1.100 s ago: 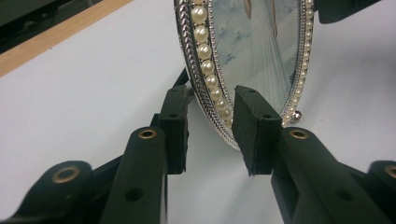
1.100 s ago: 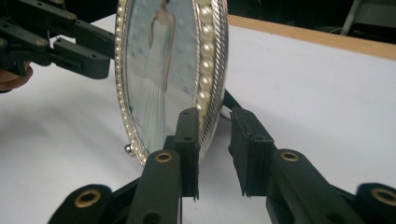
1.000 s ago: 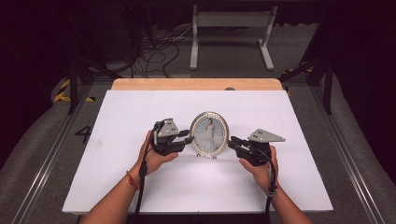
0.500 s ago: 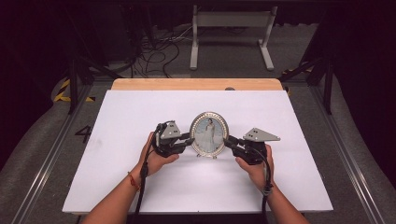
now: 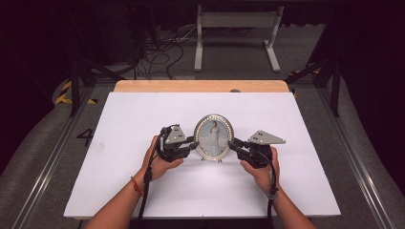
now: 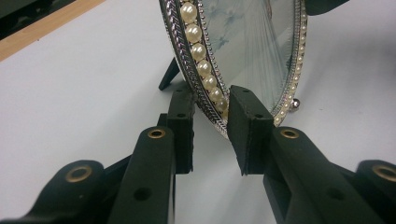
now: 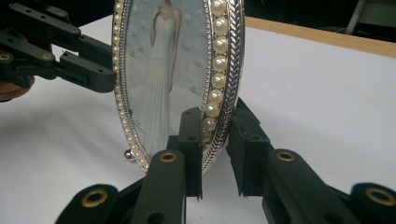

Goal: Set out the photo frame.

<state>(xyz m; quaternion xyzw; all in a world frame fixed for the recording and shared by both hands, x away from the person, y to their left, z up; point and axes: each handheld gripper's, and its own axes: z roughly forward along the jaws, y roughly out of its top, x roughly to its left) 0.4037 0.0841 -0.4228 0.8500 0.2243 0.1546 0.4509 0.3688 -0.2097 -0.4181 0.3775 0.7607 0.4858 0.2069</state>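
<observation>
Our left gripper (image 6: 210,135) has its jaws narrow, set on either side of the rim of the picture frame (image 5: 214,137): one pad sits behind the silver edge, the other in front over the pearl border, and the left jaws have just been closing on that rim. In the left gripper view the front pad touches the pearls; whether the rear pad presses the back of the frame we cannot tell for sure, though it lies right against it. Our right gripper (image 7: 215,154) does the same at the opposite edge, jaws narrow, one pad on the glass side and one behind the braided silver edge, the rim between them.

The oval frame stands upright on the worktop (image 5: 143,109), near its middle, with the left gripper (image 5: 191,145) at its 9 o'clock and the right gripper (image 5: 235,145) at its 3 o'clock in the high view. It carries a picture of a figure in a long white dress, ringed by pearls and a silver band. A small ball foot (image 6: 295,103) rests on the white surface, and a dark prop leg (image 6: 168,74) reaches back behind the frame.

Our left hand (image 5: 160,160) and right hand (image 5: 258,167) lie at 7 and 5 o'clock of the frame. A cable (image 5: 143,191) trails back along the left forearm. Beyond the white sheet, at 12 o'clock, runs a wooden edge (image 5: 200,86).
</observation>
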